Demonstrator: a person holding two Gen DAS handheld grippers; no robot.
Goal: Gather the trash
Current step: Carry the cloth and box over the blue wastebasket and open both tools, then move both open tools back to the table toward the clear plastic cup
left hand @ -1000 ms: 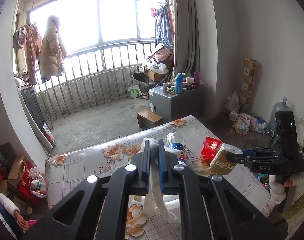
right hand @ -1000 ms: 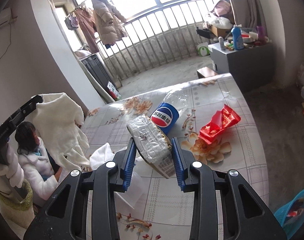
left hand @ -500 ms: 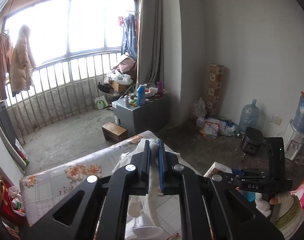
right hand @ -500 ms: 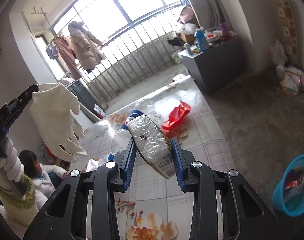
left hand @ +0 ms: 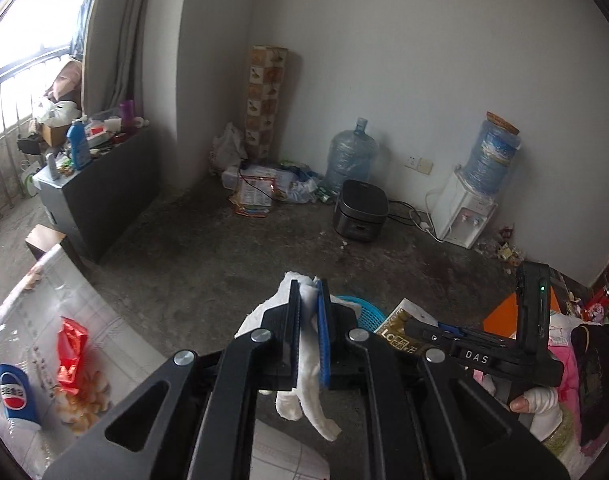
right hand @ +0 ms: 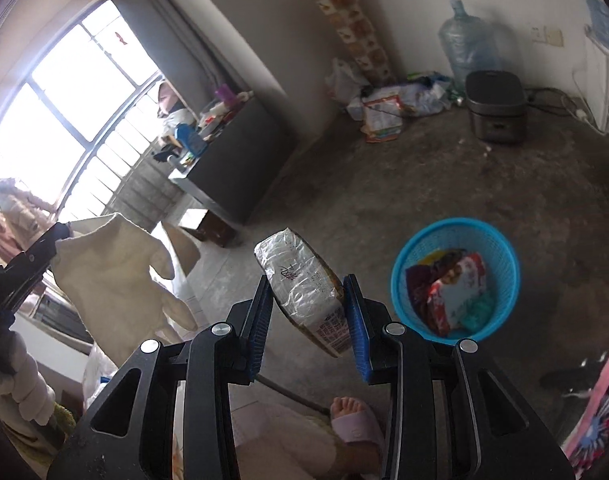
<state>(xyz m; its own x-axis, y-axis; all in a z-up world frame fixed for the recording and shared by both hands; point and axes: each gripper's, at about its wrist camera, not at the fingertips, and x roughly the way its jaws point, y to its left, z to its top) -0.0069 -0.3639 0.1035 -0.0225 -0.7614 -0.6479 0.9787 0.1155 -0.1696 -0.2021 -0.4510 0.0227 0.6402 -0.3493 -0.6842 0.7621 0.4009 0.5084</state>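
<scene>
We see two grippers, each with one piece of trash. In the right wrist view, our right gripper (right hand: 308, 320) stands partly open, its blue pads clamped on the two sides of a plastic-wrapped packet (right hand: 302, 292). The packet's long axis runs diagonally, from its silvery end at upper left of the frame centre down to its printed end at lower right, between the fingers. To the right of it in that view, on the grey floor, stands one blue basket (right hand: 456, 232) with several crumpled wrappers inside; the packet is apart from it, held in the air.

In the left wrist view, our left gripper (left hand: 309, 328) is nearly closed, pinching one white glove (left hand: 308, 372). The glove hangs lengthwise down the frame, one end poking above the fingertips, the other trailing toward the bottom. Seen from the right wrist at left of frame, its fingers point down and right.

On the table (left hand: 116, 344) at lower left we count one red wrapper (left hand: 70, 352) and one Pepsi bottle (left hand: 16, 392).
</scene>
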